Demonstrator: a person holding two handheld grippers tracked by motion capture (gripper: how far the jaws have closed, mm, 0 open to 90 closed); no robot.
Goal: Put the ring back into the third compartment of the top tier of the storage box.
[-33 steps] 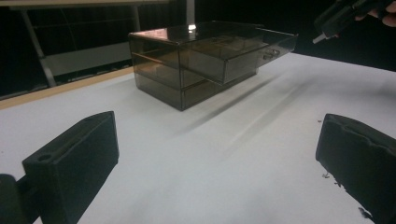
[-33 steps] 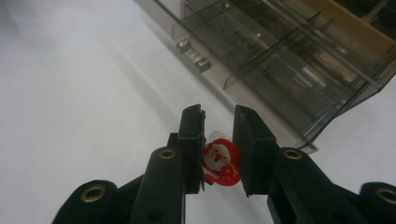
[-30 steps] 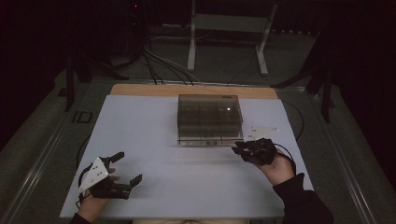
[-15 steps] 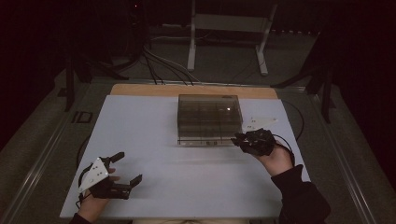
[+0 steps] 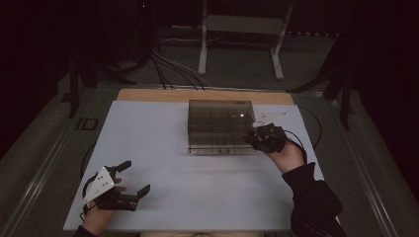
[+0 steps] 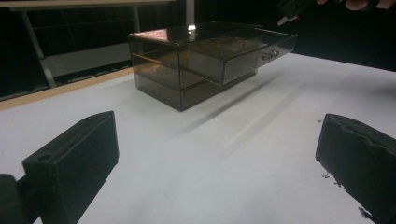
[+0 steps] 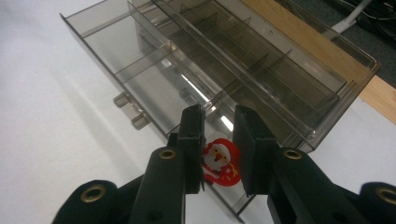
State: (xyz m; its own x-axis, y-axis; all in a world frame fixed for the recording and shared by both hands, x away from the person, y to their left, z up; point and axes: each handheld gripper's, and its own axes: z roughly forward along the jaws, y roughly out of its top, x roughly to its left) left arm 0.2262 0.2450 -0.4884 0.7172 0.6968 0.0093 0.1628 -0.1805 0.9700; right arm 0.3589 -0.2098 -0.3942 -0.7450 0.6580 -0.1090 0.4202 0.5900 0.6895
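Observation:
A smoky see-through drawer box (image 5: 220, 126) stands on the white table, toward the back. One of its upper drawers (image 7: 116, 56) is pulled out and has dividers inside; it juts from the box (image 6: 196, 60) in the left gripper view as well. My right gripper (image 5: 252, 139) is at the box's front right corner. In the right gripper view it (image 7: 218, 116) hovers over the open drawer, shut on a small red and white Santa figure (image 7: 218, 161). My left gripper (image 5: 134, 177) rests near the front left of the table, jaws wide open (image 6: 215, 135) with nothing between them.
The white table top (image 5: 173, 197) stretches wide around the box. A wooden strip (image 5: 197, 95) runs along its far edge. Behind it stand white frame legs (image 5: 202, 44) and cables on the dark floor.
My right hand has moved away from the person, up to the box's front right corner, still gripping the Santa figure. The left hand has stayed put.

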